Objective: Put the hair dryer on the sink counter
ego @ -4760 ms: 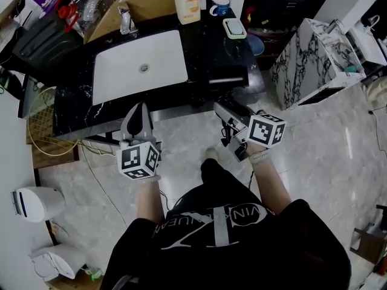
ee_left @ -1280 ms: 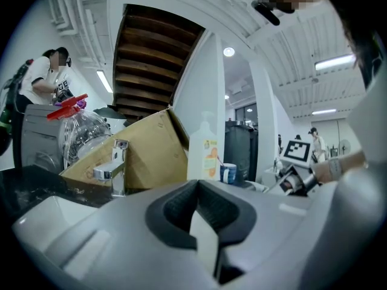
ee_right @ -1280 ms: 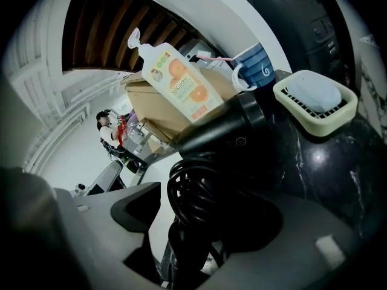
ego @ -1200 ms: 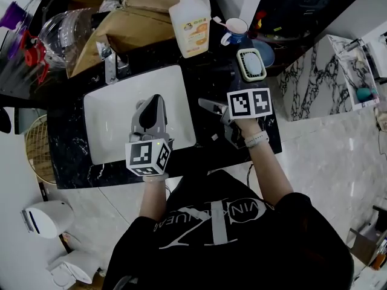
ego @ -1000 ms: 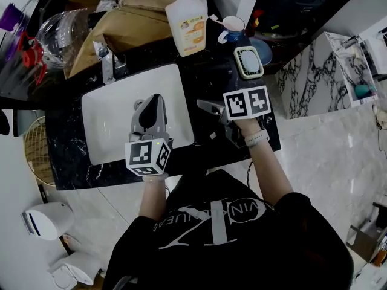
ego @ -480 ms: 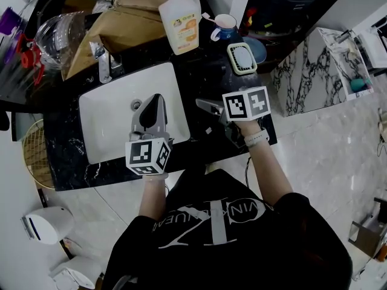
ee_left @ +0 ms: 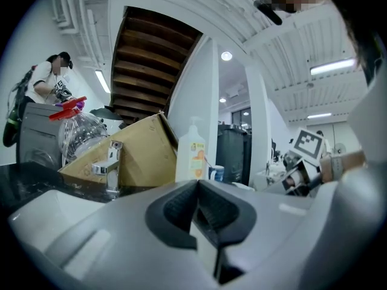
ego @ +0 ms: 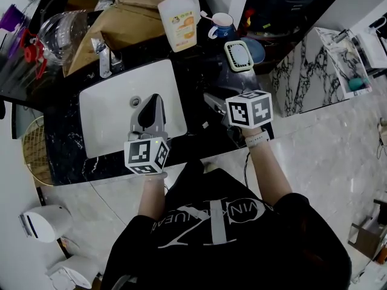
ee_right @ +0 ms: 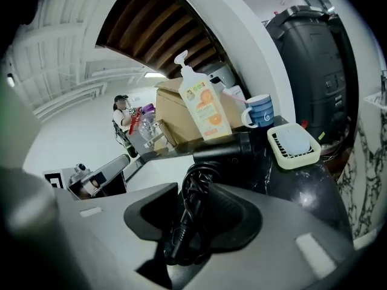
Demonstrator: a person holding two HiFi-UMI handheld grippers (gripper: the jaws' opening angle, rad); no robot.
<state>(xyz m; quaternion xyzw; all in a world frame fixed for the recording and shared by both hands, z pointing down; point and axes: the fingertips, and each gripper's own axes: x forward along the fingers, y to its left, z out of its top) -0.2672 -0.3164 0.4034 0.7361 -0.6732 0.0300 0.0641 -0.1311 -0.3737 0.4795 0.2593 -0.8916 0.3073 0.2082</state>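
The right claw has drawn back toward the desk edge and is closing, with the coiled cord of the hair dryer between its pads. The hair dryer lies on the desk beside the sink. The left claw, pressed together and empty, hovers over the sink.

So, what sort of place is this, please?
Probably a bathroom washstand, perhaps set up inside a larger workroom. A white basin with a faucet sits in a black stone counter, and a pump bottle, a mug and a soap dish stand on that counter.
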